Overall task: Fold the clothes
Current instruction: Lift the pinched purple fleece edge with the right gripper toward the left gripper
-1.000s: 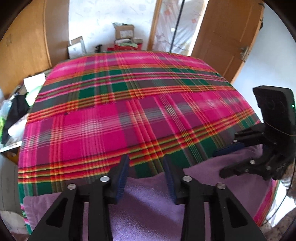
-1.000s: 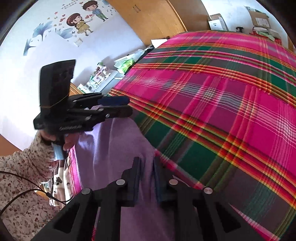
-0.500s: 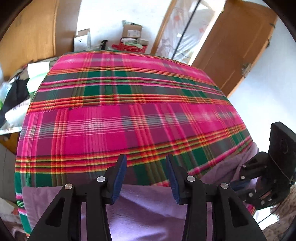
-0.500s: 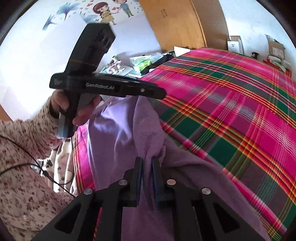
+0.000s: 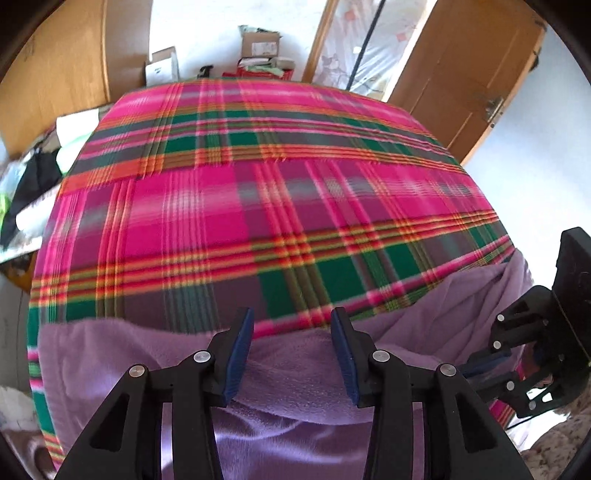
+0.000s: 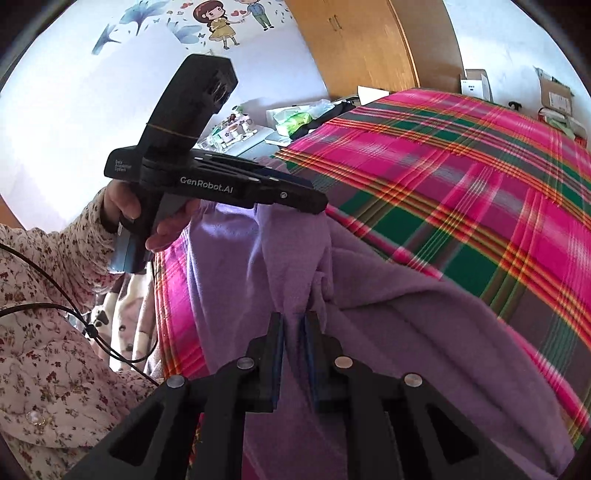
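A bed (image 5: 229, 206) with a pink, green and orange plaid blanket (image 6: 461, 177) is filling most of both views. Cardboard boxes (image 5: 258, 40) are standing behind its far end. A wooden door (image 5: 461, 70) is standing open at the right, and a cartoon wall sticker (image 6: 225, 22) is showing above a wooden wardrobe (image 6: 362, 48).

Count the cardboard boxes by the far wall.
3 show in the left wrist view: a brown one on top of a pile, a white one left of it, and a red one underneath. Others may be hidden behind the bed.
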